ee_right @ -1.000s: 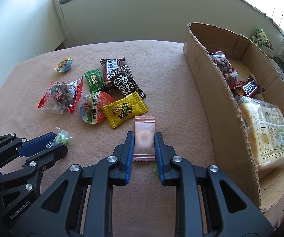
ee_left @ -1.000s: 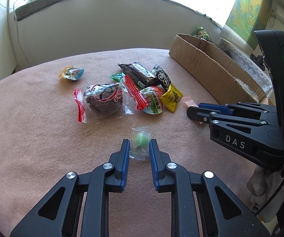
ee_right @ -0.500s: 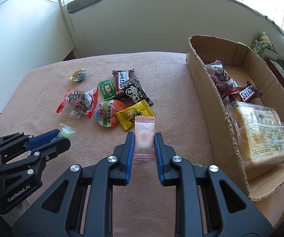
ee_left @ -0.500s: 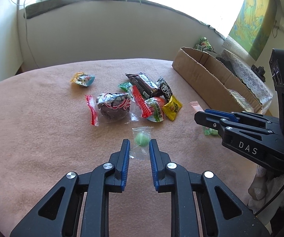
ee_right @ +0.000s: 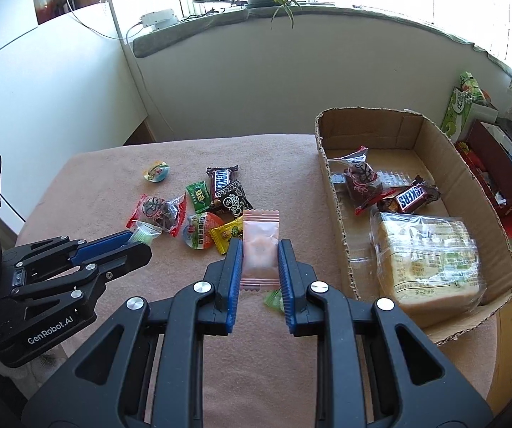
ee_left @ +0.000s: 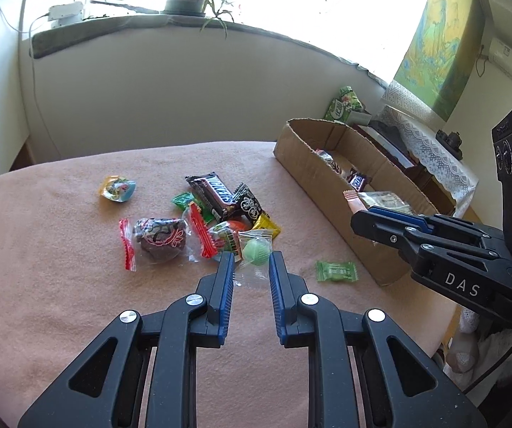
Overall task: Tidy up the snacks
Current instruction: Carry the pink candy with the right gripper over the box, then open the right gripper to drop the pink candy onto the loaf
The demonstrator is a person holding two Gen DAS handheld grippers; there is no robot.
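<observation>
Jaws on both sides are clamped on a sweet. Those of the left gripper (ee_left: 251,263) pinch the clear wrapper of a round green candy (ee_left: 255,251), and those of the right gripper (ee_right: 260,249) grip a pink sachet (ee_right: 260,246) by its long edges. Both sweets hang clear of the table (ee_left: 60,249), above its pink cloth.

Judging by this, the step in hand is the carry: two snacks picked, neither yet delivered. The cardboard box (ee_right: 468,174) stands to the right of the loose pile and already holds a bread loaf (ee_right: 430,260), a Snickers bar (ee_right: 408,198) and a dark wrapped cake (ee_right: 361,178), so it looks to be the place for the rest.

Next, each gripper has to travel over the near cardboard wall and only then let go, low enough that the sweet drops inside. The right one is closer to the box (its sachet shows against the wall's top edge in the left wrist view), so it should probably go first, leaving room for the left to follow without the two grippers meeting.

Still on the cloth are another Snickers bar (ee_left: 210,191), a yellow packet (ee_right: 228,234), a blue-rimmed jelly cup (ee_left: 117,188), and a green wrapped candy (ee_left: 337,271) lying just beside the box.
</observation>
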